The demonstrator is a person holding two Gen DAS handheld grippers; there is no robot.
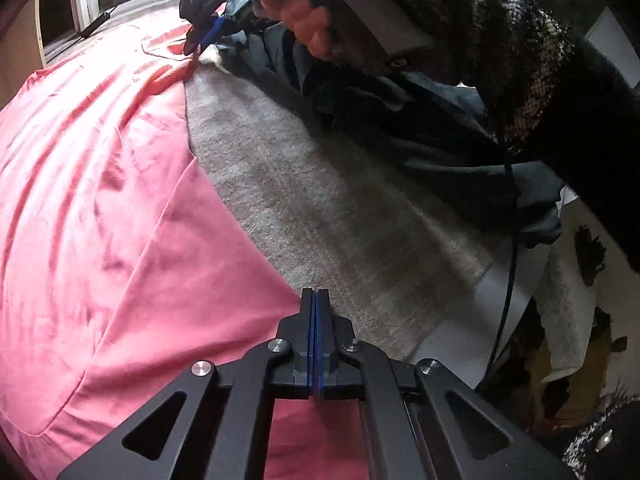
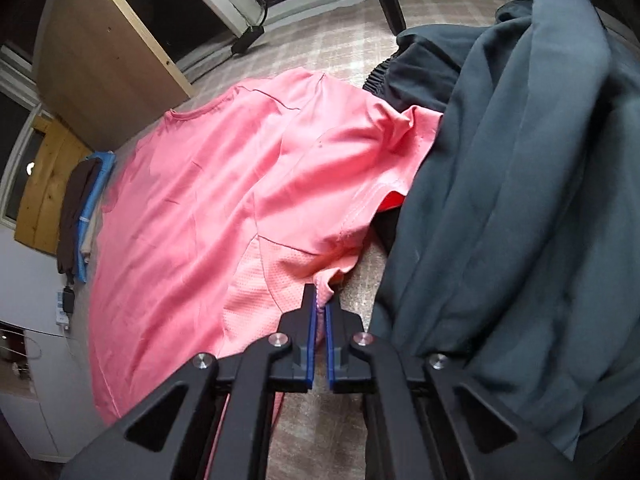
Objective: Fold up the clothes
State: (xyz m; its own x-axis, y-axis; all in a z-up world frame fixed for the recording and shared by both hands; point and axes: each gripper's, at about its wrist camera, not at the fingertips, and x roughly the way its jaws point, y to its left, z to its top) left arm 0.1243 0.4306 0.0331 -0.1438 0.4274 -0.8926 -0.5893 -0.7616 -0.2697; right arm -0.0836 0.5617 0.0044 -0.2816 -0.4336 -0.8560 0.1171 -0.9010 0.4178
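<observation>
While the coral-pink short-sleeved knit T-shirt (image 2: 208, 184) is lying spread face-down or face-up (cannot tell which) on the beige checked carpet floor (image 1: 320, 208), both tools are working its near edge. Nearest in the right wrist view, the right gripper (image 2: 319, 300) is pinching a small bunch of the shirt's mesh-textured side panel; its jaws are nearly closed, with pink fabric showing in the narrow gap between the blue pads. In the left wrist view the left gripper (image 1: 315, 300) is sitting over the shirt's edge where pink cloth meets carpet; its jaws are pressed fully together, and whether any fabric is caught between them cannot be told.

Judgement: the step in hand appears to be taking hold of one side of the shirt for the first fold. To do it well, the right grip should be taking both layers of the hem, not only the bunched top layer, and the lift should be staying low so the body does not drag out of square. The left tool would need a confirmed hold before any joint movement.

Further out, the dark slate-grey heavy garment pile (image 2: 520, 200) is lying over the shirt's far sleeve, touching it; that overlap is likely to snag a fold and should be cleared or pulled free gently. Beyond, the neckline is lying flat towards the pale wooden cabinet panel (image 2: 108, 44).
</observation>
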